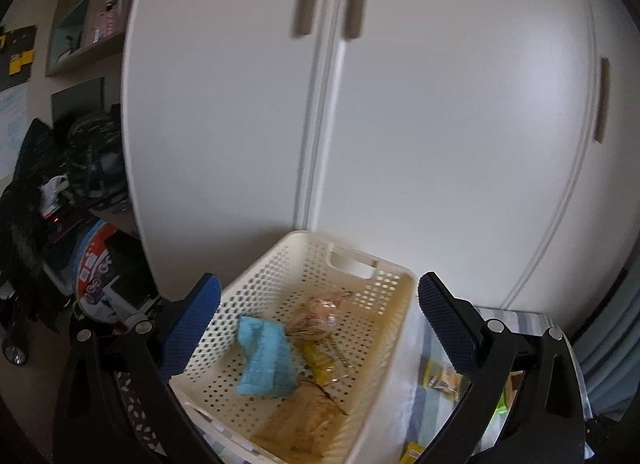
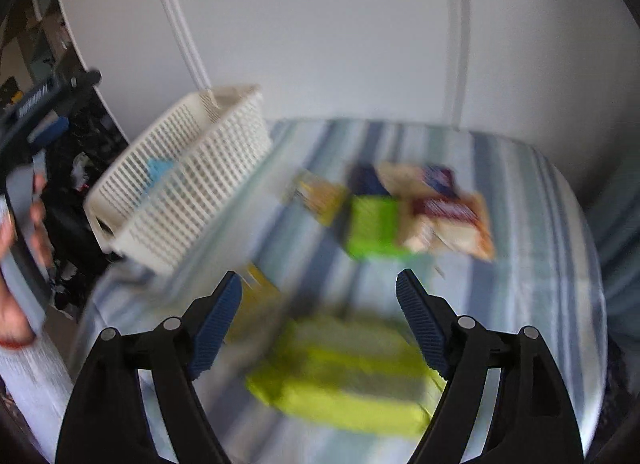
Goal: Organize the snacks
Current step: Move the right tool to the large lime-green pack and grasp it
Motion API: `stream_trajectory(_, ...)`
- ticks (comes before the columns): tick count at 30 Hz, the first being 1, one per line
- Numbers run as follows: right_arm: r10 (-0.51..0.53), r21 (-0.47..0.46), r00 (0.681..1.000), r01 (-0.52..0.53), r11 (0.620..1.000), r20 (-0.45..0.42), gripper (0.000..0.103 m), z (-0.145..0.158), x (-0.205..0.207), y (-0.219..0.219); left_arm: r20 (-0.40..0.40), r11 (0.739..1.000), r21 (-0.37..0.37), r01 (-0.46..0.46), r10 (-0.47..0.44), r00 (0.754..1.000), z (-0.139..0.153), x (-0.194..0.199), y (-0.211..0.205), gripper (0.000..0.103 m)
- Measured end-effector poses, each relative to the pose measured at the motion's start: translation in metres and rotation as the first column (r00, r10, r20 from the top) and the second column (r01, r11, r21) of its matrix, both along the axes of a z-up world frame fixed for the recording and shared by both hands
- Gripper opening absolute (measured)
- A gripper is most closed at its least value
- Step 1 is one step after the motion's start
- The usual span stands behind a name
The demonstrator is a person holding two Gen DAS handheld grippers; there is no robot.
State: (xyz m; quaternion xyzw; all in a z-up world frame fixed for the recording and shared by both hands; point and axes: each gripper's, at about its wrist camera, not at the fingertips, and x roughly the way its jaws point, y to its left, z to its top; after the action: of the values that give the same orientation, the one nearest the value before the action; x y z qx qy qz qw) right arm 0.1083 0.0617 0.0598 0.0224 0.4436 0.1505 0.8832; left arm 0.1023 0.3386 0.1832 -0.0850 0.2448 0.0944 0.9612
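Observation:
A cream perforated basket (image 1: 384, 348) (image 2: 188, 192) stands on a blue striped cloth (image 2: 520, 264). Inside it lie a light blue packet (image 1: 266, 358), a yellow packet (image 1: 320, 362), a clear wrapped snack (image 1: 324, 314) and a tan packet (image 1: 300, 424). My left gripper (image 1: 318, 328) hovers above the basket, open and empty. My right gripper (image 2: 320, 320) is open over a blurred yellow-green packet (image 2: 344, 376) on the cloth, not touching it. Further back lie a bright green packet (image 2: 372, 228), a yellow one (image 2: 320, 196) and several red, white and dark blue packets (image 2: 440, 204).
White wardrobe doors (image 1: 440, 124) with tan handles stand close behind the basket. Dark clutter and shelves (image 1: 80, 184) fill the left side. A person's hand (image 2: 16, 264) holds the left gripper at the left edge of the right wrist view. More packets (image 1: 440, 378) lie right of the basket.

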Motion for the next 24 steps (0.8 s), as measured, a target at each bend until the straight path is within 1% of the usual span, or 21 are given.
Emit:
stream_trajectory(2,-0.013,-0.019,1.000,0.012,1.000,-0.016,0.079,-0.005,-0.014,-0.017,0.000,1.000,0.010,0.018,-0.018,1.000,0.001,0.001,-0.007,0.100)
stream_trajectory(6,-0.025,-0.056,0.999,0.024,0.998,-0.030,0.079,-0.011,-0.036,-0.038,-0.001,0.998,0.020,0.058,-0.058,0.998,0.002,0.001,-0.020,0.100)
stream_trajectory(10,-0.026,-0.113,0.998,0.020,0.993,-0.056,0.079,-0.023,-0.052,-0.045,-0.007,0.995,0.045,0.087,-0.087,0.996,0.003,0.002,-0.033,0.100)
stream_trajectory(13,-0.032,-0.187,0.997,0.018,0.982,-0.071,0.079,-0.035,-0.058,-0.047,-0.008,0.992,0.050,0.112,-0.111,0.994,0.004,0.002,-0.039,0.100)
stream_trajectory(15,-0.045,-0.229,0.996,0.026,0.973,-0.081,0.079,-0.043,-0.057,-0.047,-0.008,0.992,0.043,0.122,-0.122,0.992,0.003,0.002,-0.040,0.100)
stream_trajectory(19,-0.083,-0.257,0.992,0.056,0.965,-0.095,0.079,-0.054,-0.048,-0.055,-0.011,0.990,0.006,0.139,-0.139,0.990,0.001,0.003,-0.039,0.100)
stream_trajectory(22,-0.117,-0.266,0.988,0.087,0.960,-0.098,0.079,-0.058,-0.037,-0.060,-0.013,0.990,0.002,0.143,-0.143,0.990,0.000,0.004,-0.041,0.100)
stream_trajectory(24,-0.134,-0.292,0.986,0.099,0.951,-0.102,0.079,-0.062,-0.026,-0.062,-0.014,0.990,0.006,0.142,-0.142,0.990,0.000,0.004,-0.041,0.100)
